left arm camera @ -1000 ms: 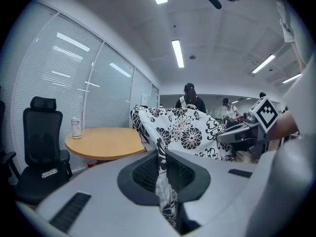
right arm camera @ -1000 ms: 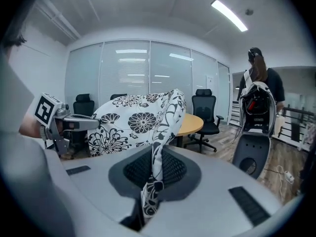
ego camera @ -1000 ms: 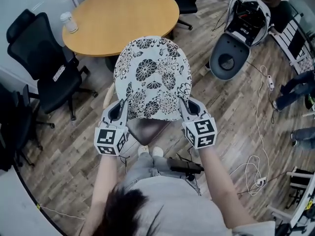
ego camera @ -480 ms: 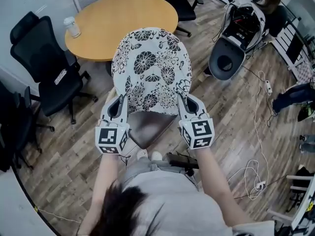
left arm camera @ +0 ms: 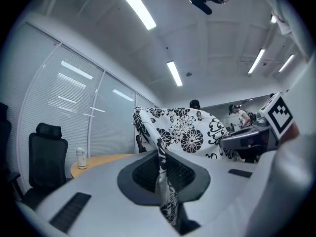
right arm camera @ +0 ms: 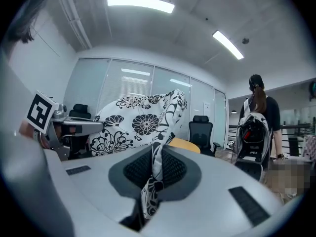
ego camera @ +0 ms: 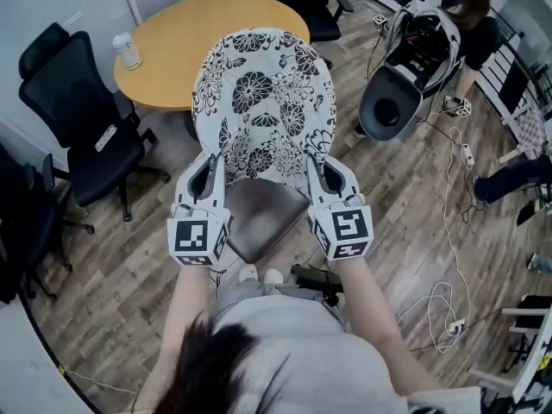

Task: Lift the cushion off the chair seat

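A round white cushion with black flower print hangs in the air above the dark chair seat. My left gripper is shut on its near left edge, and the fabric is pinched between the jaws in the left gripper view. My right gripper is shut on the near right edge, with a fold of the cushion clamped in the right gripper view. Both grippers point level and away from me. The cushion's far part tilts over the round table.
A black office chair stands at the left, a white cup on the wooden table. A white and black machine is at the right with cables on the wood floor. A person stands at the right.
Both grippers have risen with the cushion, which now hangs higher and clear of the chair seat; more of the dark seat shows beneath it.
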The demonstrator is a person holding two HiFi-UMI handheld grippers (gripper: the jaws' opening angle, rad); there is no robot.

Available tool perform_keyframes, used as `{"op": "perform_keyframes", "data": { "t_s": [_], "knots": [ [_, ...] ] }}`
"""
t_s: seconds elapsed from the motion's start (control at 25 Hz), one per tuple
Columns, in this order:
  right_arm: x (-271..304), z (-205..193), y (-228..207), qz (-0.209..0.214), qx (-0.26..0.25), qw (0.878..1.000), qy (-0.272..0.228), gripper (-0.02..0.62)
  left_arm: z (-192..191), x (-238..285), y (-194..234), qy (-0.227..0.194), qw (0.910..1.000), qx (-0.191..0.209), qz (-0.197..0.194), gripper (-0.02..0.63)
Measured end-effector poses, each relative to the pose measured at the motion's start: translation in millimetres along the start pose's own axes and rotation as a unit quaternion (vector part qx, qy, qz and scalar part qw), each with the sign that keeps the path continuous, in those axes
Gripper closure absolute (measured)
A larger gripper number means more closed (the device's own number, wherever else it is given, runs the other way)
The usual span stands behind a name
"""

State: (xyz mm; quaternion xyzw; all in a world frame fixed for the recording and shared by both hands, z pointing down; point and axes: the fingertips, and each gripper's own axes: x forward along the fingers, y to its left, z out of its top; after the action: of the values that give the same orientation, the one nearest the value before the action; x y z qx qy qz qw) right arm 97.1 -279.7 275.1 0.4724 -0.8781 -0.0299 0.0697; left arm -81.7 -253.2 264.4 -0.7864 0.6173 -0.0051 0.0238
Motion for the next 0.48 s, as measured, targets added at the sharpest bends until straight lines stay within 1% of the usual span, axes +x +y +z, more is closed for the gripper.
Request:
{"op": "perform_keyframes", "data": {
  "t_s": [0.16,0.48],
  "knots": [
    [9.9,21.0,-8.8,-0.009,0.005,1.0,-0.022,0.558,21.4,15.4,2.4,-0.014,0.9999,0.005,0.0,0.586],
    [4.4,31.9,-1.9,-0.023,-0.003,0.998,-0.066,0.559,35.4,11.5,-1.0,-0.038,0.9992,0.016,0.002,0.584]
  ]
}}
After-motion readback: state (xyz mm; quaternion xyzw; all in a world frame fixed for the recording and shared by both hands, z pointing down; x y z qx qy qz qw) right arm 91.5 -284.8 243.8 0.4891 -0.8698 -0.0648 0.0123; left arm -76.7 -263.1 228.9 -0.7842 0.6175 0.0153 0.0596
